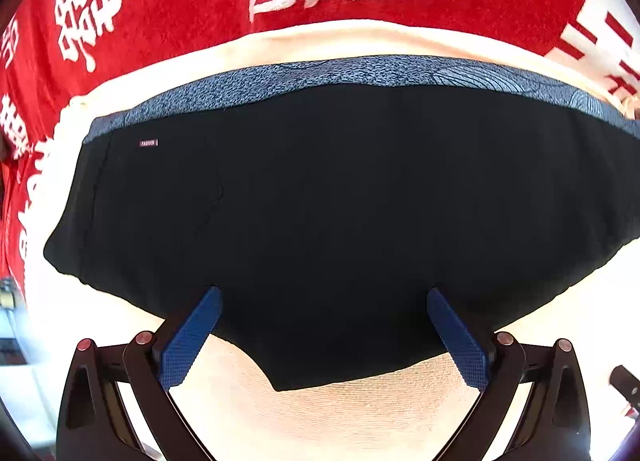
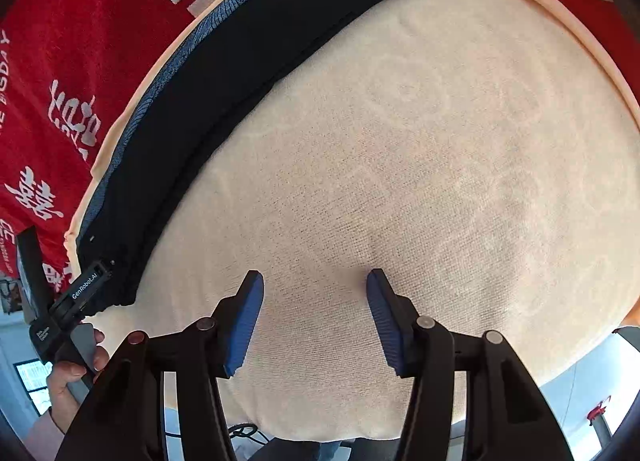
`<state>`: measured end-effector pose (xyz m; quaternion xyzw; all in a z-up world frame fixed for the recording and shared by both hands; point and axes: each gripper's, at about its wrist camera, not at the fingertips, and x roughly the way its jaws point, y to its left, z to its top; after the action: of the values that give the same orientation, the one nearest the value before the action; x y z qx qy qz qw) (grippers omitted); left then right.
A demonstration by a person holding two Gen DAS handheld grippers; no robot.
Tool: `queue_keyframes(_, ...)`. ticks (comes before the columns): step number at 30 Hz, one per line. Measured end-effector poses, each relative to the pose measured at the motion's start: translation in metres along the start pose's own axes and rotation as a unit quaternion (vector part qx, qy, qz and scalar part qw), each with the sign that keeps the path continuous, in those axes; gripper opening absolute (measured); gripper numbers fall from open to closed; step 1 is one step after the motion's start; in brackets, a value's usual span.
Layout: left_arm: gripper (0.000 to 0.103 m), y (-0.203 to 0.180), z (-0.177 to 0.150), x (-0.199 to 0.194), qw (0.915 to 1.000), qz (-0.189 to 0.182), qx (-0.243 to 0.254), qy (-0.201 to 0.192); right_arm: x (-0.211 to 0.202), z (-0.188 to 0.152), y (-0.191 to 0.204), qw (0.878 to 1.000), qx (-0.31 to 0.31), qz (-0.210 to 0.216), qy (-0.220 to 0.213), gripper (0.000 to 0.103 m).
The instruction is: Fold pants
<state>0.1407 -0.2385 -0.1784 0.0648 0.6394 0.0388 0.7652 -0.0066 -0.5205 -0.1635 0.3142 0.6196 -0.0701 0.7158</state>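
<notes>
Two broad cloths lie under our claws: a red towel printed with white characters (image 1: 168,9), and over it a cream terry towel (image 2: 420,165) that fills nearly everything ahead of our right claw (image 2: 315,281). On the cream towel lie the folded black pants with a speckled blue-grey waistband (image 1: 320,201); they spread wide just ahead of our left claw (image 1: 324,297), their near edge running between its blue ribbed pads (image 1: 192,337), and they lie well off to the left of our right claw as a long dark band. Our left claw stands wide open above the cloth, gripping nothing. Our right claw is about half open with only bare cream towel between its pads, holding nothing. A small pale label (image 1: 148,143) sits on the pants near the waistband, ahead and to the left of our left claw
</notes>
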Motion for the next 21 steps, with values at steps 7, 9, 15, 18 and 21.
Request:
queue_keyframes(7,0.103,-0.005,0.001,-0.004,0.9998,0.016,0.007,0.009,-0.009,0.002,-0.009,1.000,0.000,0.015,-0.005,0.064)
queue_keyframes(9,0.103,-0.018,-0.004,0.008,0.9998,0.019,0.006,0.010,-0.009,0.003,-0.009,1.000,0.002,0.020,-0.004,0.066)
queue_keyframes(15,0.103,-0.030,-0.001,0.013,0.9996,0.025,0.007,0.013,-0.006,0.006,-0.007,0.999,-0.001,0.032,0.002,0.070)
queue_keyframes(18,0.103,-0.035,0.001,0.022,0.9994,0.030,0.010,0.013,-0.007,0.005,-0.009,0.999,-0.005,0.040,0.001,0.071)
queue_keyframes(21,0.103,-0.034,0.007,0.028,0.9995,0.023,0.014,0.015,-0.008,0.003,-0.010,0.999,-0.018,0.046,0.002,0.072)
